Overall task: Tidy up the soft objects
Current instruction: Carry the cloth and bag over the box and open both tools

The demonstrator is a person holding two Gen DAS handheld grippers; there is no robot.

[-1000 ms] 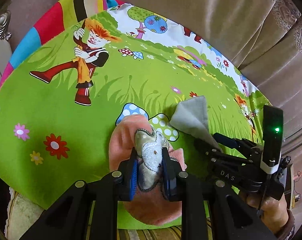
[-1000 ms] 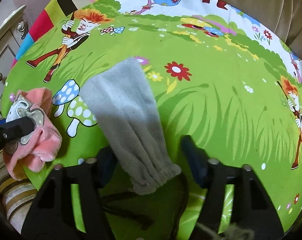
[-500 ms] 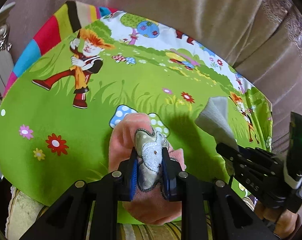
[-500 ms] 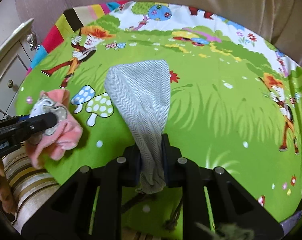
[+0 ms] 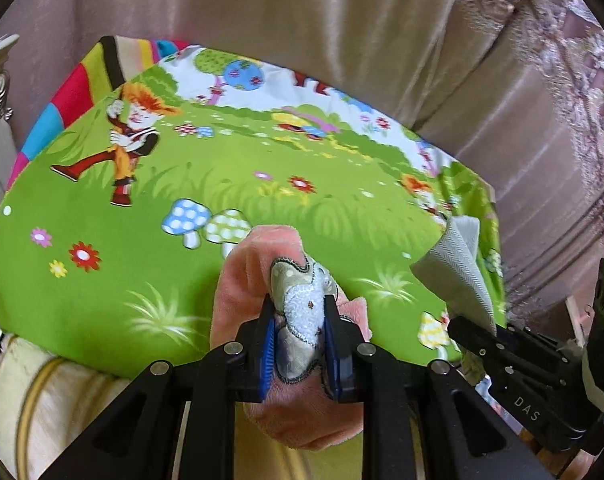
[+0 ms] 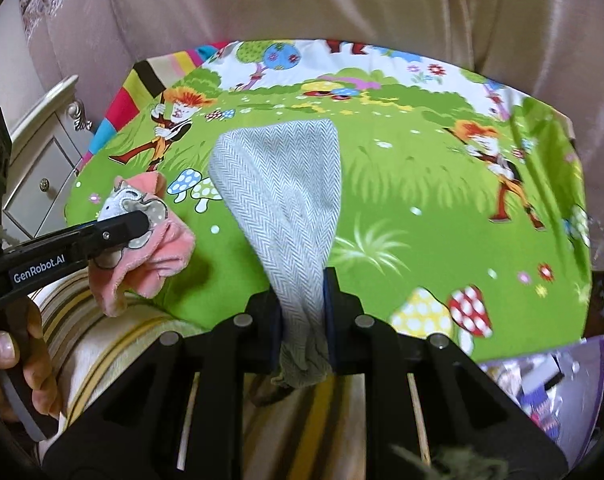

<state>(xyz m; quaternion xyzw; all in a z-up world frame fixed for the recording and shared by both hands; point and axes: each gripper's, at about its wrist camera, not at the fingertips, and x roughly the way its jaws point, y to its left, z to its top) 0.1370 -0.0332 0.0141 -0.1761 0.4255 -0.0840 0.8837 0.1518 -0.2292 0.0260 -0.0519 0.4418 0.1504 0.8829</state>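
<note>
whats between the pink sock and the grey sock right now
No object. In the right wrist view only bare green cartoon sheet with printed mushrooms separates the pink sock from the grey sock.

A bright green cartoon-printed sheet [image 6: 402,184] is spread across the middle, patterned with mushrooms, flowers and red-haired figures. Beige curtains [image 6: 302,4] are hung behind it at twelve o'clock. A white drawer cabinet [image 6: 41,168] is seen at nine o'clock, and striped bedding [image 6: 81,312] at seven o'clock.
</note>
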